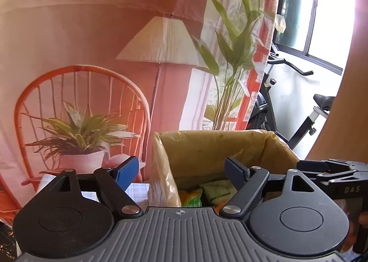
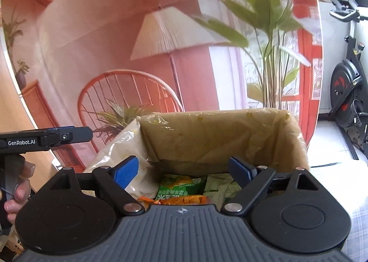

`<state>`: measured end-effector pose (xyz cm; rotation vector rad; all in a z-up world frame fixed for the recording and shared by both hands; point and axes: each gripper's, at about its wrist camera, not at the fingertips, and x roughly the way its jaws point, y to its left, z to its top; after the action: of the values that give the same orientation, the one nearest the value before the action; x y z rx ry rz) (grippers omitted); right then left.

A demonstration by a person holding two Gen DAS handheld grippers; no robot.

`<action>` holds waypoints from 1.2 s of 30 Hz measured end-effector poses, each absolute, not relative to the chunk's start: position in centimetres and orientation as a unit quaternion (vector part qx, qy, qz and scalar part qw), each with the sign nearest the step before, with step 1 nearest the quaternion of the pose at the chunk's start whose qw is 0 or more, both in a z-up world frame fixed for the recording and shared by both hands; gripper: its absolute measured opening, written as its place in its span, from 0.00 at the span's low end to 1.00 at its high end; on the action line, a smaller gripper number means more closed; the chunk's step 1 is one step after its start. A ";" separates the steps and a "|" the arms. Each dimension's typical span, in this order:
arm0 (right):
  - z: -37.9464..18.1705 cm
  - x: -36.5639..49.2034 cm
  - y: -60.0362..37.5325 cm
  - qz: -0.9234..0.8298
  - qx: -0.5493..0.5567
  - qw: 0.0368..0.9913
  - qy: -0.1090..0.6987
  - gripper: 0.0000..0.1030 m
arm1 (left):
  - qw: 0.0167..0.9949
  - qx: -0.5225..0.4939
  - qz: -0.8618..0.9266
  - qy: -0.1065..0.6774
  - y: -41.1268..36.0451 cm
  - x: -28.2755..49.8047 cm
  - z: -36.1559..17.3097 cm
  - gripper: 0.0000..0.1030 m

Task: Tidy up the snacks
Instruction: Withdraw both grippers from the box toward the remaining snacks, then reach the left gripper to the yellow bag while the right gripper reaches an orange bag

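A cardboard box (image 1: pixel 218 134) lined with a yellowish plastic bag stands open in front of both cameras. Snack packets lie in its bottom: a green packet (image 2: pixel 181 183), an orange one (image 2: pixel 181 199) and a pale green one (image 2: pixel 218 186). In the left wrist view I see a green packet (image 1: pixel 218 190) and a yellow-green one (image 1: pixel 191 197). My left gripper (image 1: pixel 180 168) is open and empty, straddling the box's left wall. My right gripper (image 2: pixel 182 166) is open over the box (image 2: pixel 216 114), nothing between its blue pads.
A printed backdrop of a chair, lamp and plants hangs close behind the box. An exercise bike (image 2: pixel 345 91) stands at the right. A checked cloth (image 2: pixel 358 216) covers the table. A hand (image 2: pixel 18 183) holds the left tool at the left edge.
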<state>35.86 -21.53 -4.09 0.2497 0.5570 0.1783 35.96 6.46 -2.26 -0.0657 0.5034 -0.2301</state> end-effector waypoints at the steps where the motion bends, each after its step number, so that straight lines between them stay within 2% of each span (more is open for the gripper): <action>1: -4.0 35.1 -21.6 0.088 0.124 0.951 0.268 0.85 | 0.962 -0.030 -0.114 0.248 6.6 35.3 -2.2 0.83; 13: -5.6 26.3 -20.6 0.073 0.136 0.956 0.250 0.88 | 0.953 -0.035 -0.137 0.268 9.2 28.3 -4.1 0.91; 26: -13.1 25.7 -18.1 0.055 0.129 0.931 0.337 0.88 | 0.924 -0.129 -0.081 0.350 10.5 26.0 -14.1 0.91; 35: -17.0 25.5 -17.8 0.043 0.141 0.908 0.391 0.90 | 0.926 -0.092 -0.075 0.359 9.7 24.7 -17.3 0.91; 36: -17.2 25.4 -17.8 0.043 0.142 0.908 0.392 0.93 | 0.926 -0.089 -0.078 0.359 9.6 24.8 -17.4 0.91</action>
<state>25.38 -17.81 -17.24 0.2937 0.8092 0.0889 24.76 9.58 -17.41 -0.1822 0.7354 -0.1591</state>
